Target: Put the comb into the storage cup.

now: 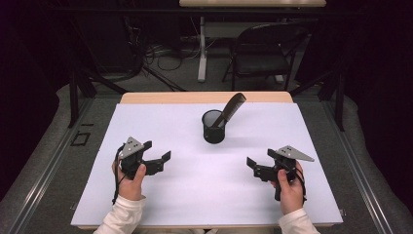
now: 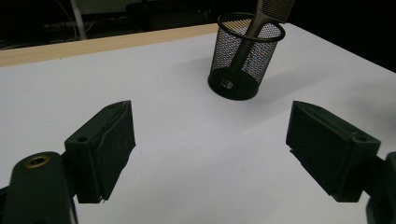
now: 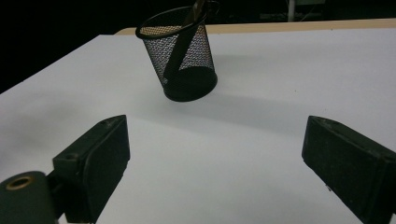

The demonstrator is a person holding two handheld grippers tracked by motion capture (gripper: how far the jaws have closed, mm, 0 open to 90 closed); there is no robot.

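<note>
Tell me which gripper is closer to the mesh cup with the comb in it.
Right, though only slightly. The right gripper sits to the right of the cup and nearer the person; the left gripper sits to its left, a bit farther off. Both are open and apart from it.

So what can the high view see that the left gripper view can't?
The high view alone shows the person's two hands, the left hand among them, the right gripper, a folding chair behind the table, and the comb's toothed top. The left gripper view alone shows the left gripper from close up, its black pads wide apart, and the cup's fine mesh. Both show the white table, the black mesh cup and the comb leaning in it.
</note>
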